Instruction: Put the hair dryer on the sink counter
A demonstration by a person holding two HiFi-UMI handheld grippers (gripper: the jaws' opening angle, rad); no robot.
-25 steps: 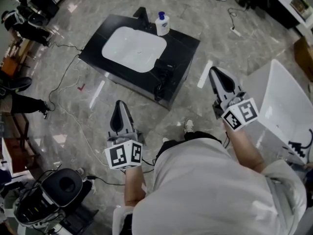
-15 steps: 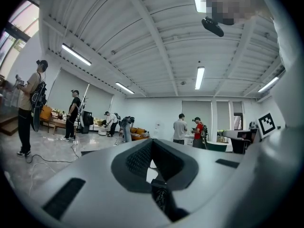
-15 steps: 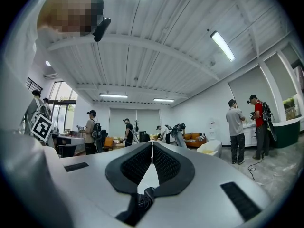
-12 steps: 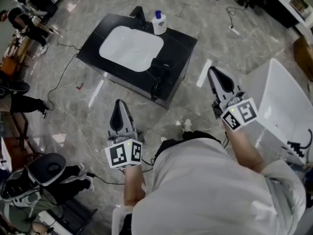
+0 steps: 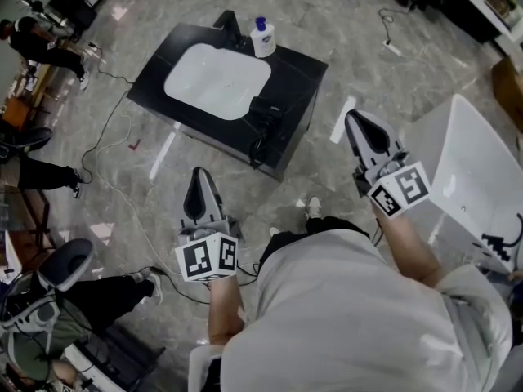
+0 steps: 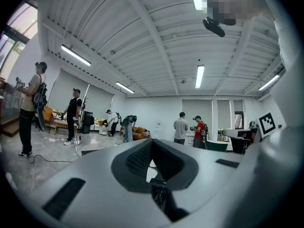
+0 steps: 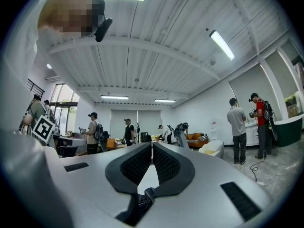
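Observation:
The black hair dryer (image 5: 265,109) lies on the right part of the black sink counter (image 5: 302,68), beside the white basin (image 5: 216,81); its cord (image 5: 258,147) hangs over the front edge. My left gripper (image 5: 198,175) is held low, well short of the counter, shut and empty. My right gripper (image 5: 355,118) is off the counter's right corner, also shut with nothing in it. Both gripper views look out across the room and up at the ceiling: the left gripper (image 6: 151,142) and the right gripper (image 7: 152,145) have their pads together.
A soap bottle (image 5: 262,37) and a black faucet (image 5: 231,24) stand at the counter's back. A white bathtub (image 5: 474,178) is at the right. Cables (image 5: 106,129) run over the marble floor. People with gear (image 5: 49,300) are at the left and lower left.
The counter has drifted slightly up and left in the head view. The person at lower left has moved toward the corner. Both grippers stay where they were, shut.

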